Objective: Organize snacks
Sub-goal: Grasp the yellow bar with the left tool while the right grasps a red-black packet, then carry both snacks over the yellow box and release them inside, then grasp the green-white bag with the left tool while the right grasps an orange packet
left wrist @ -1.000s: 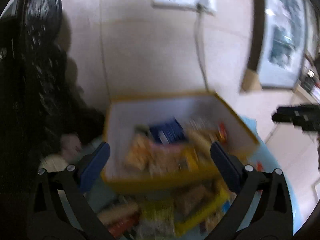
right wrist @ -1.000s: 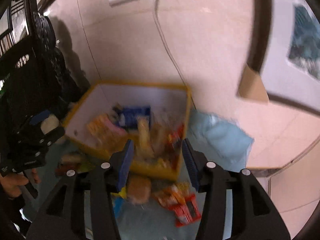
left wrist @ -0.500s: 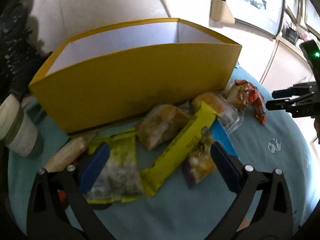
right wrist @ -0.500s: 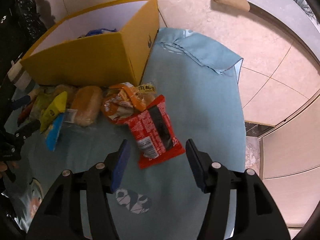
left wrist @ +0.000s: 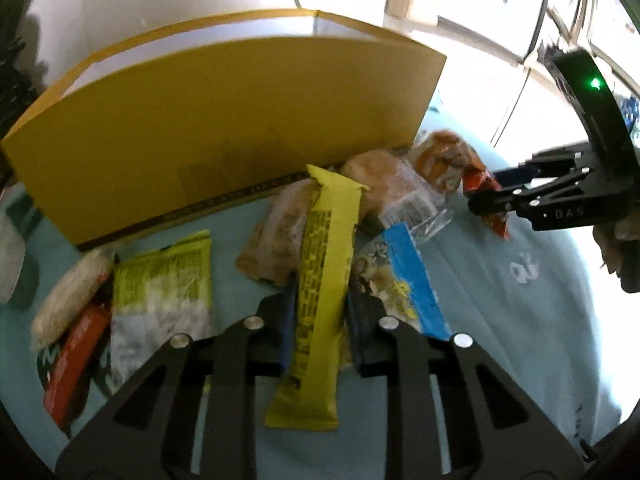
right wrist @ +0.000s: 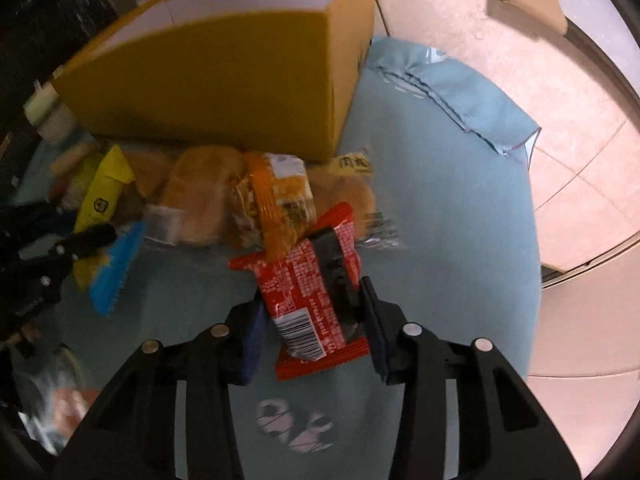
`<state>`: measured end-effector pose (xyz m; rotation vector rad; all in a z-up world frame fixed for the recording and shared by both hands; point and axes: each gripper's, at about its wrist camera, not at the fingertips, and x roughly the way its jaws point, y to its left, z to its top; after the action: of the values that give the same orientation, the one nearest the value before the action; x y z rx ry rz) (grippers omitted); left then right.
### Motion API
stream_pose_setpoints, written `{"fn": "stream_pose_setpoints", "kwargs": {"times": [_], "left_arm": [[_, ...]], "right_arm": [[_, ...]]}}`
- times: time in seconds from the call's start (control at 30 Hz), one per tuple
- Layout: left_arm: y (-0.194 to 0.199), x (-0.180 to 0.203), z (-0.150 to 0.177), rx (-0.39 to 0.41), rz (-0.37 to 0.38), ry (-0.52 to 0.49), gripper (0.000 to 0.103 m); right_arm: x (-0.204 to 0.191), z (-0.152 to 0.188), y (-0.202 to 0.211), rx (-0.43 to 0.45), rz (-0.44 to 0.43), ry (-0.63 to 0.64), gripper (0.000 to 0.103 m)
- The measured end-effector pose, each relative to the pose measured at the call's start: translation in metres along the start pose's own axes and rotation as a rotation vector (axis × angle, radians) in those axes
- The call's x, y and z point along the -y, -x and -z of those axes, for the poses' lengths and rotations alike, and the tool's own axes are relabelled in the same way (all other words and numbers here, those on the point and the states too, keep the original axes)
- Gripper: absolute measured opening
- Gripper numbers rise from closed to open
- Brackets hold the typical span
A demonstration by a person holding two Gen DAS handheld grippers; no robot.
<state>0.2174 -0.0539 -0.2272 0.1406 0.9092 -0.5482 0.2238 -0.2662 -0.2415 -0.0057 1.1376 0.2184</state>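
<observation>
- A yellow box is seen at the far side of the desk, which is covered by a light blue cloth; its inside is hidden from both views.
- A row of snacks is left lying on the cloth just in front of the box's near wall, so most of the sorting is judged to be still undone.
- The left hand-held gripper is closed on a long yellow bar, which lies pointing toward the box, its far end resting over a clear bag of pastry.
- Beside the bar, a blue packet is seen on the right, and a green-and-white packet on the left.
- The right hand-held gripper is being closed around a red packet; the packet sits between the jaws, but a gap is still visible at each pad.
- An orange packet overlaps the red packet's far end, with a wrapped bun to its left.
- Both grasped items are judged to be next for the box.
</observation>
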Motion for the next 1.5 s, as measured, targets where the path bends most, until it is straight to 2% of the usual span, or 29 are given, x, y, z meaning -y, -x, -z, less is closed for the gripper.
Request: {"fn": "stream_pose_setpoints", "kwargs": {"times": [0.13, 0.4, 0.7, 0.83, 1.07, 1.2, 1.3, 1.33, 1.37, 1.4, 1.47, 1.5], "left_arm": [[0.024, -0.012, 0.009, 0.043, 0.002, 0.091, 0.020], [0.072, 0.003, 0.016, 0.127, 0.010, 0.111, 0.021], [0.117, 0.004, -0.008, 0.220, -0.010, 0.123, 0.021], [0.139, -0.008, -0.045, 0.293, -0.035, 0.155, 0.021], [0.155, -0.032, -0.135, 0.345, -0.083, 0.134, 0.021], [0.152, -0.046, -0.183, 0.350, -0.102, 0.109, 0.021], [0.137, -0.059, -0.213, 0.327, -0.165, 0.098, 0.021], [0.128, -0.065, -0.219, 0.308, -0.184, 0.116, 0.037], [0.120, -0.071, -0.223, 0.284, -0.202, 0.141, 0.062], [0.111, -0.077, -0.224, 0.256, -0.238, 0.173, 0.100], [0.104, -0.084, -0.218, 0.242, -0.253, 0.191, 0.101], [0.102, -0.087, -0.211, 0.234, -0.249, 0.195, 0.101]], "right_arm": [[0.001, 0.014, 0.021, 0.046, -0.067, -0.060, 0.043], [-0.012, 0.031, 0.062, 0.118, -0.138, -0.102, 0.043], [-0.023, 0.004, 0.129, 0.244, -0.187, -0.080, 0.043], [-0.030, -0.021, 0.164, 0.316, -0.199, -0.059, 0.044], [-0.037, -0.101, 0.211, 0.437, -0.184, -0.004, 0.044], [-0.042, -0.148, 0.218, 0.464, -0.168, 0.026, 0.044], [-0.044, -0.177, 0.209, 0.475, -0.165, 0.016, 0.044], [-0.042, -0.185, 0.204, 0.478, -0.162, 0.002, 0.044], [-0.040, -0.197, 0.190, 0.457, -0.136, -0.014, 0.050], [-0.040, -0.203, 0.180, 0.428, -0.113, -0.025, 0.062], [-0.040, -0.206, 0.156, 0.345, -0.039, -0.047, 0.064], [-0.040, -0.202, 0.150, 0.336, -0.042, -0.044, 0.064]]}}
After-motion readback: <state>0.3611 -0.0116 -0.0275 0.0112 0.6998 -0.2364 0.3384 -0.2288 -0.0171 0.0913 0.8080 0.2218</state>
